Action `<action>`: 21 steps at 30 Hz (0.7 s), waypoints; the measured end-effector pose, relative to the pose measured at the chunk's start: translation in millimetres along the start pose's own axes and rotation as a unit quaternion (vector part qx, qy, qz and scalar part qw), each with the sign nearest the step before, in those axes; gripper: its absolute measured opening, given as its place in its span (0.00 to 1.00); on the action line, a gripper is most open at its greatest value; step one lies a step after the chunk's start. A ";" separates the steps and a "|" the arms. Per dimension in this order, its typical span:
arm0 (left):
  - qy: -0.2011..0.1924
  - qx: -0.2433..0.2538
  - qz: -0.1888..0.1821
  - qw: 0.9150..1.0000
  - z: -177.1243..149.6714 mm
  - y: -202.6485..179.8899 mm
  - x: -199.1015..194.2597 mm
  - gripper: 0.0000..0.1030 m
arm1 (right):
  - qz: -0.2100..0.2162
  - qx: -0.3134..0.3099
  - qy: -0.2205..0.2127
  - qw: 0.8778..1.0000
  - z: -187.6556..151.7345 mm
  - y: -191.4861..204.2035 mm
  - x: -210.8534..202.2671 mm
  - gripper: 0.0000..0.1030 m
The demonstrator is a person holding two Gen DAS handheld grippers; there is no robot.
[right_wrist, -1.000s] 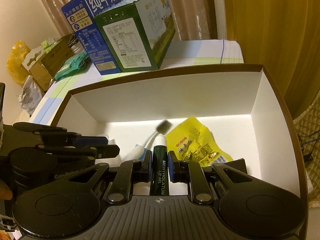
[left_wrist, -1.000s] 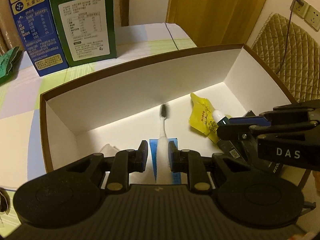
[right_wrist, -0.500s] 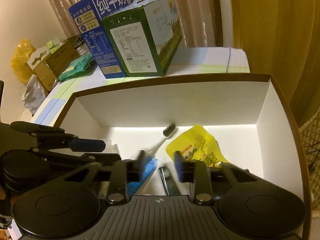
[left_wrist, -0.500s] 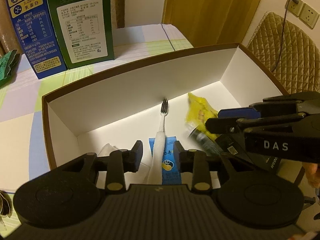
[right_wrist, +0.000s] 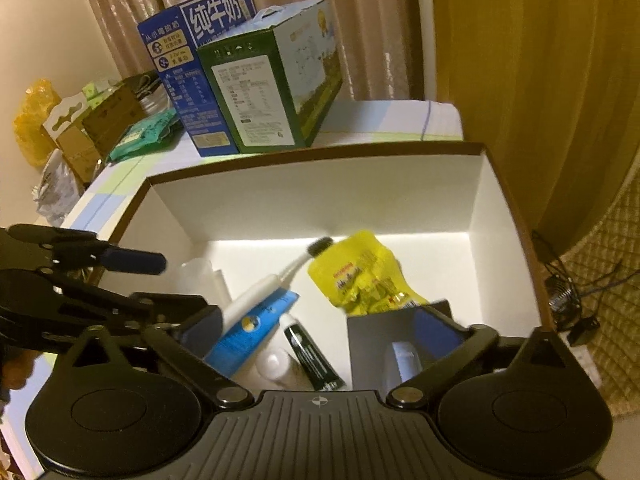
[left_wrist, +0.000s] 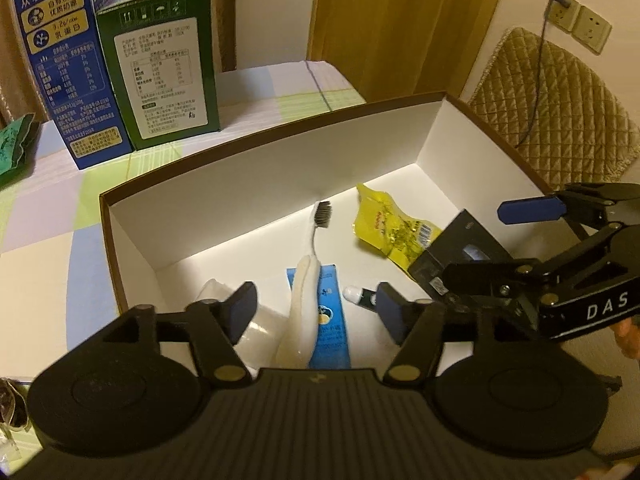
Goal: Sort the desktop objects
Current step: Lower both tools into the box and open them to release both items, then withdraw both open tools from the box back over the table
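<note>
Each wrist view looked down from close above the near rim into the white-lined box [left_wrist: 280,160]. The left wrist view faced right-forward, the right wrist view left-forward. Both shared the box [right_wrist: 320,204] interior and the milk cartons [left_wrist: 156,68] behind.

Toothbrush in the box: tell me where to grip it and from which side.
Grip the toothbrush on its thick white handle, not the thin neck by the bristles. It lies flat, partly on the blue packet, so come straight down from above with the open left hand-held gripper, fingers either side across the handle.
</note>
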State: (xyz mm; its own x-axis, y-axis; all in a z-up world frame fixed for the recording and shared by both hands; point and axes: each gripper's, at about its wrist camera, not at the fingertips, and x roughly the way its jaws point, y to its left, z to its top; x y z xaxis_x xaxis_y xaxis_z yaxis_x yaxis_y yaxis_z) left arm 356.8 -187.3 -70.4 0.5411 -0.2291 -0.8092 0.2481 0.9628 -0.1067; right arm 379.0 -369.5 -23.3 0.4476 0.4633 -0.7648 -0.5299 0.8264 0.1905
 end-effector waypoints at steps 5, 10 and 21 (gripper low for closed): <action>-0.006 0.010 -0.003 1.000 -7.8 -8.1 -17.6 0.68 | -0.005 -0.001 0.000 1.000 -10.9 2.2 -11.4 0.98; -0.008 0.007 -0.002 1.000 -15.6 -10.1 -32.0 0.73 | -0.005 0.000 -0.006 1.000 -18.9 6.7 -24.1 0.98; -0.017 0.001 0.001 1.000 -30.3 -16.4 -65.1 0.78 | -0.014 0.000 -0.027 1.000 -28.5 24.8 -48.0 0.98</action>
State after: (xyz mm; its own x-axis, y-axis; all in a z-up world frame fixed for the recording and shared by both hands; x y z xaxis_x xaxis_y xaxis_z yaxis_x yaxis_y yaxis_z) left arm 293.2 -183.9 -33.5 0.5685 -0.2324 -0.7892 0.2492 0.9628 -0.1040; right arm 323.8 -380.4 0.7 0.5002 0.4574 -0.7352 -0.5176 0.8387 0.1696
